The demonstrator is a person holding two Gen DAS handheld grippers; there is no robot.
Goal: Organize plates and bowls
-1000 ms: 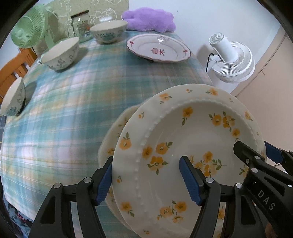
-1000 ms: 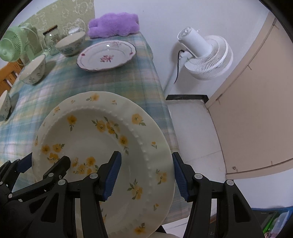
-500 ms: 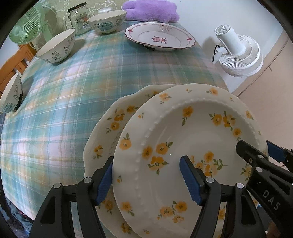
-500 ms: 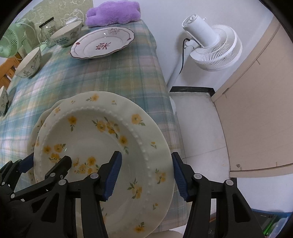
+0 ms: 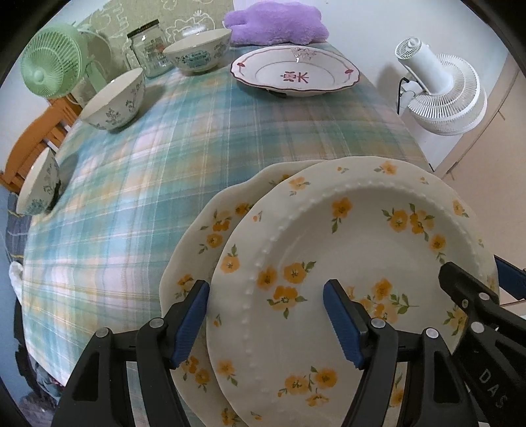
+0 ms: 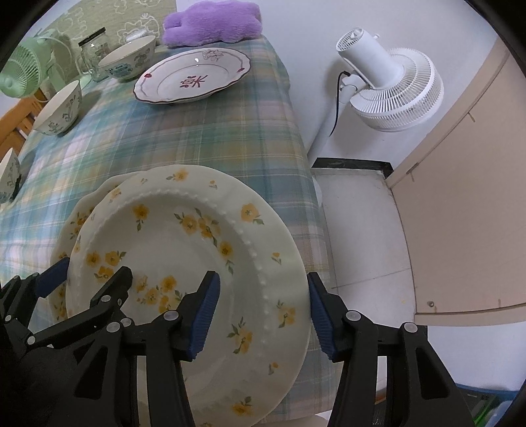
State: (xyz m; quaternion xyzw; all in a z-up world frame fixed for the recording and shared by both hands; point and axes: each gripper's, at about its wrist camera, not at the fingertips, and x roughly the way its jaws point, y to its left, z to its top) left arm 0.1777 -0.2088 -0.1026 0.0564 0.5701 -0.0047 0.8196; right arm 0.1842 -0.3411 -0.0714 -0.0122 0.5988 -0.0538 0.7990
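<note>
Both grippers hold one white plate with yellow flowers (image 5: pixel 355 249) (image 6: pixel 184 249) by opposite rims. My left gripper (image 5: pixel 266 315) is shut on its left rim, my right gripper (image 6: pixel 261 312) on its right rim. The plate hangs just above a second yellow-flowered plate (image 5: pixel 200 236) (image 6: pixel 74 226) lying on the plaid tablecloth (image 5: pixel 171 147). A white plate with red trim (image 5: pixel 294 70) (image 6: pixel 194 77) sits at the far end. Three floral bowls (image 5: pixel 116 100) (image 5: pixel 197 51) (image 5: pixel 37 184) stand along the left and back.
A glass jar (image 5: pixel 149 46), a green fan (image 5: pixel 52 60) and a purple plush (image 5: pixel 276 23) stand at the table's far end. A white floor fan (image 6: pixel 391 82) stands right of the table. The table's right edge (image 6: pixel 309 184) is close to the held plate.
The held plate has come down and forward over the lower flowered plate, which now shows more under its left rim. Both grips are unchanged.
</note>
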